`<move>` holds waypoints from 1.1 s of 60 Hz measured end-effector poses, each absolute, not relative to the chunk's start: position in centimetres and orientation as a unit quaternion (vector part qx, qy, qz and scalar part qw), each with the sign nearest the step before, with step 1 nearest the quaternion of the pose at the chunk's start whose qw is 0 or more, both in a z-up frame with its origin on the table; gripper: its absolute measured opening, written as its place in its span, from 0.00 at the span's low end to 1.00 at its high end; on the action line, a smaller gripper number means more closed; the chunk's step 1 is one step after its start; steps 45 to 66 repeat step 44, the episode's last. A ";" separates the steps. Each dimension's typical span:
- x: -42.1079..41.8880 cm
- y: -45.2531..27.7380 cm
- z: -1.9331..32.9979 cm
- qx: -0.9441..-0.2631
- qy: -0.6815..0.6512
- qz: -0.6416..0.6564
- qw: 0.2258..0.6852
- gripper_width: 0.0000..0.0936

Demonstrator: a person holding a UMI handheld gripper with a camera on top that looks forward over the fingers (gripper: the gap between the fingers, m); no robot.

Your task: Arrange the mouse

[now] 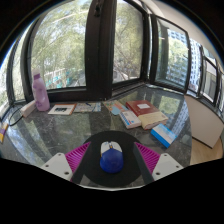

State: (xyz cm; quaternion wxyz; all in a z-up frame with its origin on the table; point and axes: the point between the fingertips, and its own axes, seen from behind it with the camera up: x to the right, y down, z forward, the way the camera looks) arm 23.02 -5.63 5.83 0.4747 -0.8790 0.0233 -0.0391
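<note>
Gripper view: gripper (111,157) fingers pressed on both sides of blue-white mouse (111,158) over dark mousepad (112,139); pink bottle (41,92) well beyond mousepad, leftward.

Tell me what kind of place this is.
Probably a desk in an office or study set in a window corner. Large windows look out on trees and a building, and books and a pink bottle lie on the glass desk. The tool holds a blue mouse.

Single gripper-mounted view, looking forward, low and close over the desk (100,125) toward corner windows (70,45)
</note>
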 end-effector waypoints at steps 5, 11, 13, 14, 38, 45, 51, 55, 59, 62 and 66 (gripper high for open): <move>22.4 -8.4 8.9 -0.867 0.019 -0.052 0.494 0.91; 21.5 -12.5 12.3 -0.860 0.023 -0.057 0.507 0.92; 21.2 -13.9 13.1 -0.857 0.023 -0.058 0.511 0.91; 21.1 -14.5 13.4 -0.856 0.023 -0.059 0.513 0.91; 18.0 -24.1 17.8 -0.845 0.016 -0.062 0.531 0.91; 18.0 -24.7 18.3 -0.843 0.019 -0.066 0.534 0.91; 18.0 -24.7 18.3 -0.843 0.019 -0.066 0.534 0.91; 18.0 -24.7 18.3 -0.843 0.019 -0.066 0.534 0.91; 18.0 -24.7 18.3 -0.843 0.019 -0.066 0.534 0.91; 18.0 -24.7 18.3 -0.843 0.019 -0.066 0.534 0.91; 18.0 -24.7 18.3 -0.843 0.019 -0.066 0.534 0.91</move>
